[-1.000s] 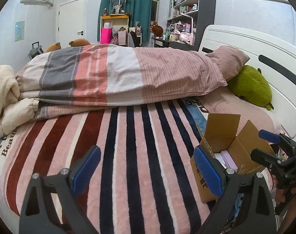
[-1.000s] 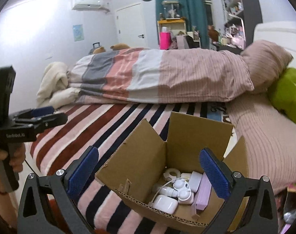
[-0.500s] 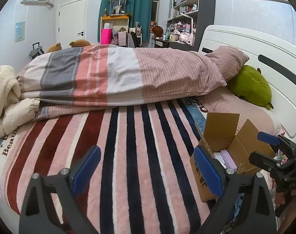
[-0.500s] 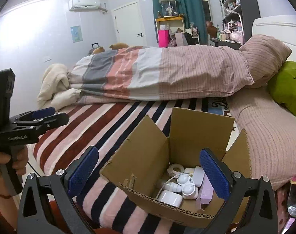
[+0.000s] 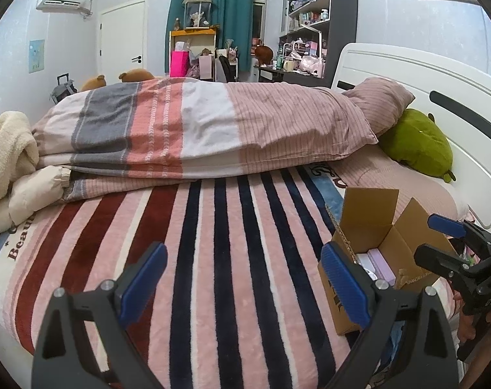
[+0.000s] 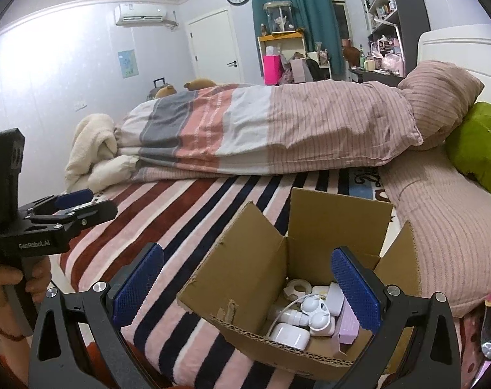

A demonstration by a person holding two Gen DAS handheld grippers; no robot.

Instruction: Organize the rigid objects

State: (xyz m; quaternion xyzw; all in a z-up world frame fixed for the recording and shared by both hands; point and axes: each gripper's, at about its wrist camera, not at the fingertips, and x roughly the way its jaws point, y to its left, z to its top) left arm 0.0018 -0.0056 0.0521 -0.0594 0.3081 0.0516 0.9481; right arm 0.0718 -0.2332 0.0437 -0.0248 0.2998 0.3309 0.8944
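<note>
An open cardboard box [image 6: 245,278] stands on the striped bed near its front edge. Inside lie several small rigid items: a white case [image 6: 289,334], white earphones [image 6: 313,311], a tape roll [image 6: 295,288] and a lilac box [image 6: 349,324]. My right gripper [image 6: 245,288] is open and empty, hovering just in front of and above the box. The box also shows in the left wrist view [image 5: 371,236], at the right. My left gripper [image 5: 242,285] is open and empty over the striped blanket [image 5: 213,243], left of the box.
A folded striped duvet [image 5: 197,129] lies across the bed behind. A pink pillow [image 5: 381,103] and green plush [image 5: 417,146] sit by the white headboard [image 5: 456,113]. A cream blanket [image 5: 9,152] is piled at the left.
Both grippers have drawn back slightly from the box; it looks a little lower and farther in the right wrist view. Both stay open and empty.
</note>
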